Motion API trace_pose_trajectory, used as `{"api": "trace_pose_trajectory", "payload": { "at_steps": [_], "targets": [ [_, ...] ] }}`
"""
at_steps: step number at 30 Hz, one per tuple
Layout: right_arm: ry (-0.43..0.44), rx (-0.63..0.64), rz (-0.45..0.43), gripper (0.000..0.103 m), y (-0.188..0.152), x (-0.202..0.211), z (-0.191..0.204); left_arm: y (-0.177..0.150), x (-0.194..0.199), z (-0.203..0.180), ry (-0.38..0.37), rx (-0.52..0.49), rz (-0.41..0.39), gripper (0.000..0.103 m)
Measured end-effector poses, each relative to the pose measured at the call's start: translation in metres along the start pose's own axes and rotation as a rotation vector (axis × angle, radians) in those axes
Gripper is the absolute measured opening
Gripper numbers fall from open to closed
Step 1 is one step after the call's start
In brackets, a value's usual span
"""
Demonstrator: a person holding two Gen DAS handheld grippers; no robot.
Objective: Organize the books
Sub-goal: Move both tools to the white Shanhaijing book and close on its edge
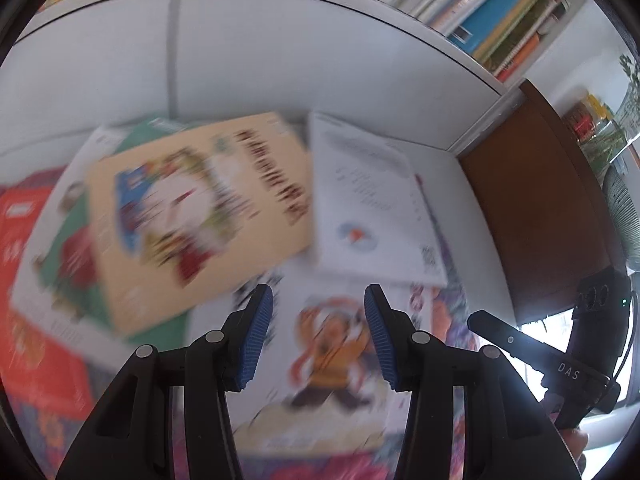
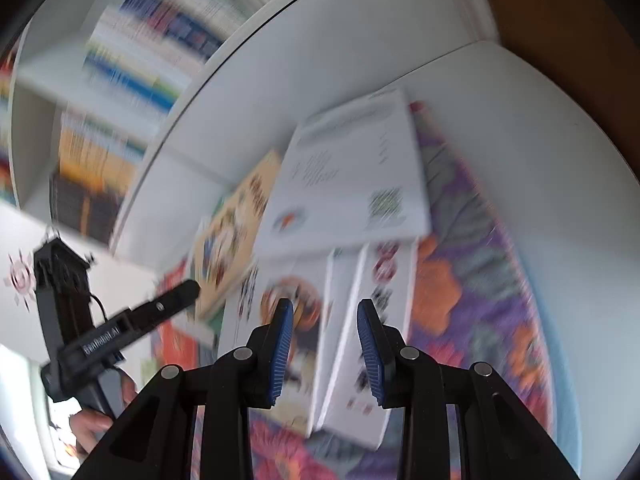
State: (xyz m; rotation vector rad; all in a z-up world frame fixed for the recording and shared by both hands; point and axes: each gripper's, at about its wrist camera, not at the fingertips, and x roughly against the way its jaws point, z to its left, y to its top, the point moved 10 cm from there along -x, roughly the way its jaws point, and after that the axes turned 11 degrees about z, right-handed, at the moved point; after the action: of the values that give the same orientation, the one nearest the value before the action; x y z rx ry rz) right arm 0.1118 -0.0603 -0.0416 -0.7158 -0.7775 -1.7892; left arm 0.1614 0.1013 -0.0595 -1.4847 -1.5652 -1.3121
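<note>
Your left hand-held gripper (image 1: 318, 336) stands parted and empty, as does your right hand-held gripper (image 2: 325, 350); below both, blurred books (image 1: 200, 216) lie scattered mid-frame on the patterned worktop (image 2: 472, 280); shelved books (image 1: 492, 12) fill the upper right.

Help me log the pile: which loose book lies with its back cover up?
The white book at the pile's far right: its upturned face shows only small print and a QR code, while the cream book and the others show illustrated front covers.
</note>
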Motion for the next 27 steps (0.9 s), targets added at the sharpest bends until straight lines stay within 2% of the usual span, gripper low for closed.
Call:
{"api": "trace_pose_trajectory", "payload": {
  "at_steps": [3,6,12,15,19,22,25,27],
  "targets": [
    [0.024,-0.049,-0.043,0.032,0.02,0.002,-0.027,0.024,-0.024,-0.019,0.016,-0.031,0.004,0.044],
    [0.096,-0.114,-0.086,0.032,0.041,-0.004,-0.048,0.039,-0.045,-0.029,0.035,-0.044,0.018,0.044],
    [0.135,-0.185,-0.067,0.032,0.065,-0.034,-0.075,0.048,-0.069,-0.038,0.066,-0.058,0.032,0.044],
    [0.188,-0.191,-0.072,0.032,0.071,-0.038,-0.074,0.048,-0.071,-0.039,0.076,-0.075,0.04,0.044],
    [0.257,-0.223,-0.068,0.034,0.078,-0.047,-0.074,0.049,-0.072,-0.035,0.039,-0.054,0.047,0.044],
    [0.271,-0.198,-0.083,0.034,0.078,-0.039,-0.066,0.049,-0.071,-0.034,0.031,-0.054,0.047,0.044],
    [0.357,-0.173,-0.1,0.034,0.078,-0.019,-0.046,0.048,-0.068,-0.032,0.055,-0.075,0.045,0.044],
    [0.39,-0.126,-0.117,0.034,0.081,-0.009,-0.032,0.047,-0.067,-0.029,0.037,-0.061,0.047,0.044]
  ]
}}
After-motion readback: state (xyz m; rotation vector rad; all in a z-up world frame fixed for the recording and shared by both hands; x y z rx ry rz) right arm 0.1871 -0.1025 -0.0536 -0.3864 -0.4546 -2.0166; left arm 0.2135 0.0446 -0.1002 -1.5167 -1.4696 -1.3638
